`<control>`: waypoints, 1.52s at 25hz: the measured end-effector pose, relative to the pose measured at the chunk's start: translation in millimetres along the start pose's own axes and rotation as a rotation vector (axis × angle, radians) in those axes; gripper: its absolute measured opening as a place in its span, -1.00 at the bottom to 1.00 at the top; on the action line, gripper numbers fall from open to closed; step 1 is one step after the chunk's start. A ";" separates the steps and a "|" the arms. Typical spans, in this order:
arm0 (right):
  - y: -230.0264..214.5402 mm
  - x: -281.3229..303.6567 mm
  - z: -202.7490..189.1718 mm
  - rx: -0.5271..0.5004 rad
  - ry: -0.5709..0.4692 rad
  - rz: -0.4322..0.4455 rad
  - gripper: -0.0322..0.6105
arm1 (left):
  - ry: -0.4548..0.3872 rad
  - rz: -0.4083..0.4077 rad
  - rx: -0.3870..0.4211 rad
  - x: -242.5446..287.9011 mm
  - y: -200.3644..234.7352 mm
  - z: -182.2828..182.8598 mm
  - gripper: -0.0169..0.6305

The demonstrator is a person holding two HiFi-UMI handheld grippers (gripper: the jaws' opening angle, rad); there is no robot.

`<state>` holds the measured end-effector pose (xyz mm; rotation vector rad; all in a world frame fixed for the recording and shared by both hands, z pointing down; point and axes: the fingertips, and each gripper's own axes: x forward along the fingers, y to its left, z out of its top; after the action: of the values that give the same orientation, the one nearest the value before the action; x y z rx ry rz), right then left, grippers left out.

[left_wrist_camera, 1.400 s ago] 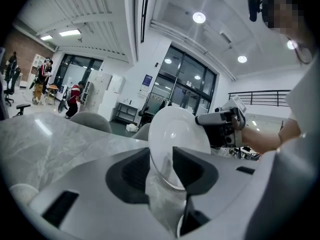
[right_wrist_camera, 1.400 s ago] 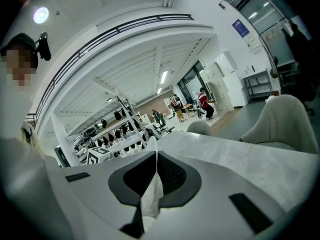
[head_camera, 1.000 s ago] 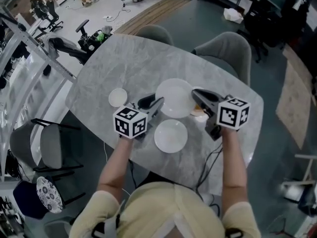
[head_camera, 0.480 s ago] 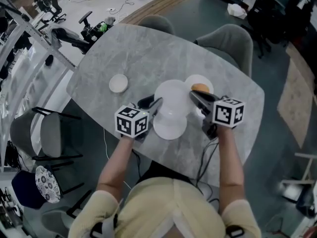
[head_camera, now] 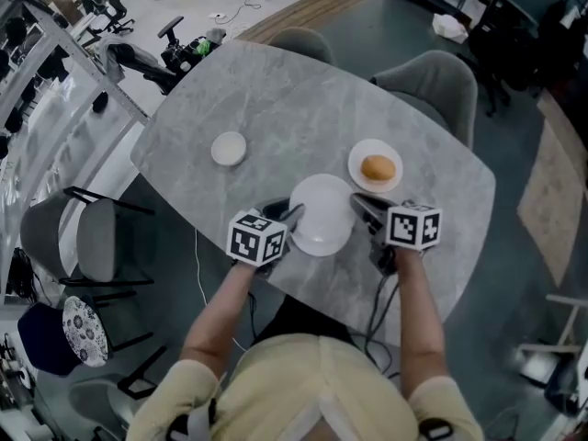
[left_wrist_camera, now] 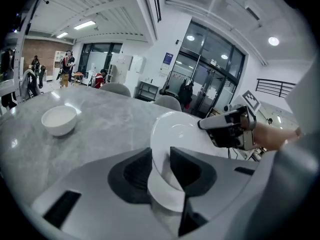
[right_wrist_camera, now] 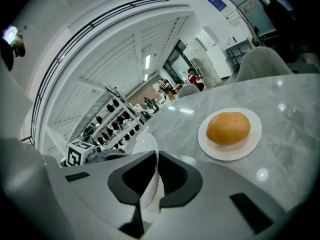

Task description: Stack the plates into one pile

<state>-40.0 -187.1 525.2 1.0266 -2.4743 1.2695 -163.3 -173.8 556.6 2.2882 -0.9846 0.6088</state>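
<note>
The grey marble worktop (head_camera: 276, 99) is seen from above, and the large white plate (head_camera: 321, 211) has been brought from mid-frame down toward the lower centre over the last second. A smaller plate that lay there a second ago is no longer seen; it is judged to be covered by the large plate, so the first stacking step is taken as nearly done, though contact cannot be told. The side plate (head_camera: 358, 177) with a bun (head_camera: 378, 167), earlier hidden behind the right gripper, is now exposed at right of centre, and it and the bowl (head_camera: 228, 148) at left remain apart from the pile. The plate's left rim is pinched by the left gripper (head_camera: 292, 215), and its right rim by the right gripper (head_camera: 356, 201), whose jaws are almost together.
</note>
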 end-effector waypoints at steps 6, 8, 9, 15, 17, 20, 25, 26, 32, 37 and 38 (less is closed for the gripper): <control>-4.4 0.6 -23.2 0.021 0.051 -0.022 -0.85 | 0.060 0.042 -0.013 2.7 -0.9 -19.9 -0.61; -8.2 0.4 -29.2 0.017 0.060 -0.043 -0.85 | 0.074 0.048 -0.016 4.1 -1.9 -24.2 -0.61; -11.4 0.2 -33.0 0.012 0.063 -0.059 -0.85 | 0.079 0.050 -0.016 5.4 -2.7 -27.0 -0.61; -27.0 -2.1 -53.6 0.038 0.062 -0.118 -0.84 | 0.117 0.074 -0.020 16.0 -7.3 -42.0 -0.61; -30.0 -0.9 -54.5 0.028 0.060 -0.141 -0.83 | 0.122 0.086 -0.032 18.0 -6.3 -41.2 -0.61; -31.1 1.8 -55.8 0.002 0.055 -0.194 -0.83 | 0.129 0.111 -0.034 18.6 -3.7 -40.1 -0.61; -36.7 3.5 -58.5 -0.036 0.054 -0.252 -0.83 | 0.159 0.127 -0.005 23.8 -2.1 -42.7 -0.61; -37.0 3.3 -58.7 -0.036 0.057 -0.258 -0.83 | 0.166 0.126 -0.003 24.3 -1.9 -43.3 -0.61; -40.2 2.9 -60.9 -0.088 0.088 -0.314 -0.83 | 0.198 0.154 0.072 21.5 -1.5 -38.5 -0.61; -42.2 8.3 -65.5 -0.113 0.111 -0.367 -0.81 | 0.230 0.175 0.110 20.6 5.1 -44.4 -0.59; -42.7 7.9 -67.0 -0.125 0.117 -0.382 -0.81 | 0.231 0.176 0.114 20.1 4.3 -45.1 -0.59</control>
<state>-28.0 -156.4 598.0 1.2739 -2.1079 1.0111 -162.1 -156.8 603.2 2.1801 -1.0664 1.0026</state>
